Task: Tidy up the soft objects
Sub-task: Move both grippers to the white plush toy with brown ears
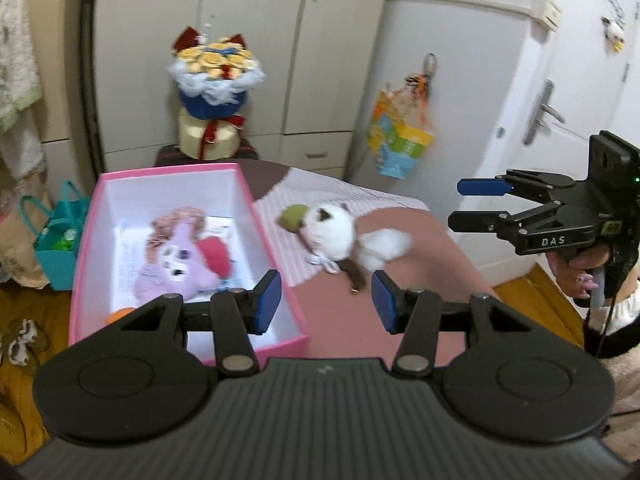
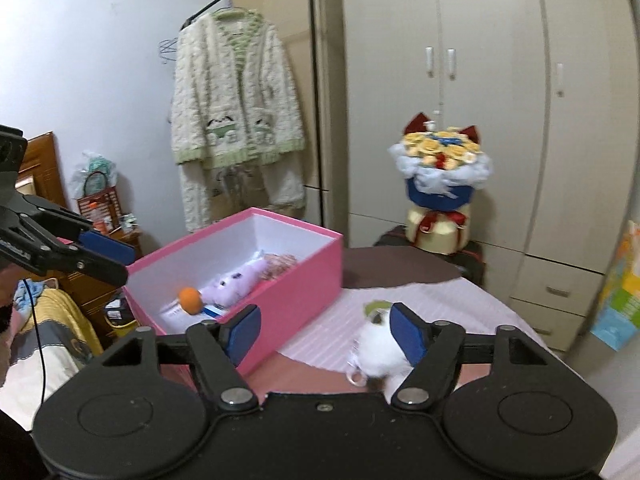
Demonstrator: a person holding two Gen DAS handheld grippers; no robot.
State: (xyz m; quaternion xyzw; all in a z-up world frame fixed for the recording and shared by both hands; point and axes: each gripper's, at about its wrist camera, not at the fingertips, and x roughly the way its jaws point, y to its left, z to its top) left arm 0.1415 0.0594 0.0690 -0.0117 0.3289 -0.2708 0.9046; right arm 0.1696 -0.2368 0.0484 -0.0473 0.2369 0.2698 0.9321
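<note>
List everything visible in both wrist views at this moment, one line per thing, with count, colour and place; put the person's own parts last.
box: 1, pink outside, white inside, open, on the bed's left part
purple plush: 1, lilac, lying inside the box
orange ball: 1, orange, inside the box beside the purple plush
white plush: 1, white with a green cap, on the bedspread right of the box
bedspread: 1, pink with striped and brown patches
bouquet: 1, yellow flowers, blue wrap, beyond the bed's far end
wardrobe: 1, beige, behind the bouquet
cardigan: 1, cream with green trim, hanging on a rail
teal bag: 1, on the floor left of the box
left gripper: black, blue pads, open, empty
right gripper: black, blue pads, open, over the white plush
hand: 1, on the right gripper's handle
</note>
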